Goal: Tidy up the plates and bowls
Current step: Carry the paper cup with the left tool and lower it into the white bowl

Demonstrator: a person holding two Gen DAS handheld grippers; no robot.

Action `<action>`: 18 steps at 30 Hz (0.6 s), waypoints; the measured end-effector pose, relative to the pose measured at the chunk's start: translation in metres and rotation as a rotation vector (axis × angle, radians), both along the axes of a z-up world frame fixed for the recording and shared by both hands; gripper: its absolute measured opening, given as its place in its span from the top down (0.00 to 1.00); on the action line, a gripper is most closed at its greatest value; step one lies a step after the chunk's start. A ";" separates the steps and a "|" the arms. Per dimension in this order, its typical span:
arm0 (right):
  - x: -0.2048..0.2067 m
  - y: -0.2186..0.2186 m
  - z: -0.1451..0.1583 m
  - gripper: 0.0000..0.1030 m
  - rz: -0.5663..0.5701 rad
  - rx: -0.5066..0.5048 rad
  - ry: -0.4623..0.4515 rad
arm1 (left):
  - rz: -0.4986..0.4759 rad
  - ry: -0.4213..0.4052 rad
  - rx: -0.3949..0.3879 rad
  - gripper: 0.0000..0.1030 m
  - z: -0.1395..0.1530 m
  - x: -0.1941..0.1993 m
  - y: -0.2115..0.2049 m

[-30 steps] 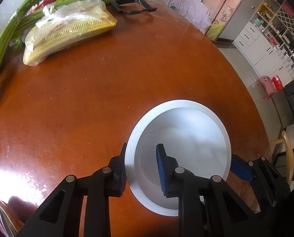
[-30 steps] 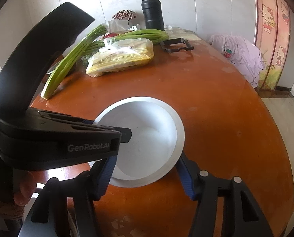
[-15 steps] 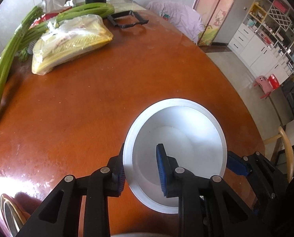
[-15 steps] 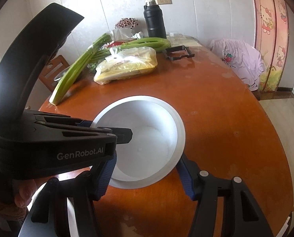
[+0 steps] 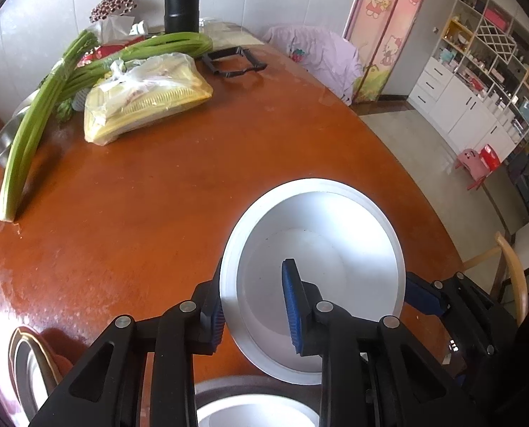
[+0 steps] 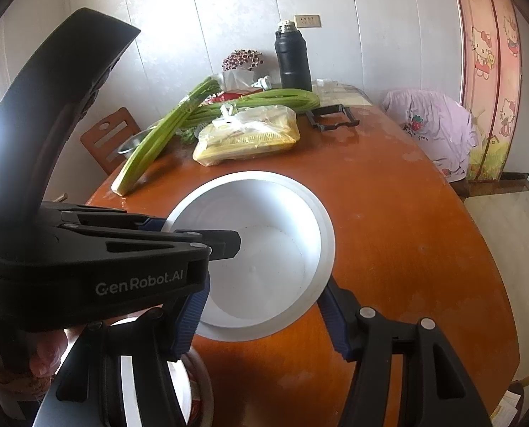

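Note:
A white bowl is held above the orange table. My left gripper is shut on its near-left rim, one pad inside and one outside. My right gripper is wide open with a finger at each side of the same white bowl; whether they touch it I cannot tell. Below the lifted bowl, another white bowl shows at the bottom edge; in the right wrist view it lies at the bottom left. A dish with a brown and gold rim sits at the bottom left.
At the table's far side lie green celery stalks, a plastic bag of yellow food, a black frame, a black flask and a metal basin. A wooden chair stands right of the table.
The white bowl has risen off the table in my left gripper and come back toward me. The second white bowl has come into view beneath it.

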State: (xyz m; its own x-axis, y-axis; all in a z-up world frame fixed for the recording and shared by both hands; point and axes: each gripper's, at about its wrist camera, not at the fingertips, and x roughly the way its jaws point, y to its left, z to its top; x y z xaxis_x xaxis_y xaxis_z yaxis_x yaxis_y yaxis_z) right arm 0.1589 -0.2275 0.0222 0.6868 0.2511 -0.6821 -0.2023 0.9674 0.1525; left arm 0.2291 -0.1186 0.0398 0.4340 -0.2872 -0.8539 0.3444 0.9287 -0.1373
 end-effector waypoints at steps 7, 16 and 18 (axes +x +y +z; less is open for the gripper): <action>-0.014 0.002 0.010 0.41 0.005 -0.005 -0.027 | -0.007 -0.017 -0.015 0.73 0.013 -0.013 0.005; -0.032 0.009 0.027 0.41 0.018 -0.010 -0.063 | -0.005 -0.058 -0.027 0.72 0.031 -0.035 0.014; -0.037 0.012 0.030 0.41 0.023 -0.013 -0.071 | -0.002 -0.067 -0.028 0.72 0.035 -0.040 0.016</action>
State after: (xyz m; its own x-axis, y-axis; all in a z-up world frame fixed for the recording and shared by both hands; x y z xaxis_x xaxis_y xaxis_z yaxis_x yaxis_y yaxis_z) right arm 0.1218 -0.2159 0.0526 0.7280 0.2588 -0.6349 -0.2343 0.9642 0.1244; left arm 0.1895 -0.1022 0.0747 0.4890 -0.3116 -0.8147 0.3557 0.9241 -0.1399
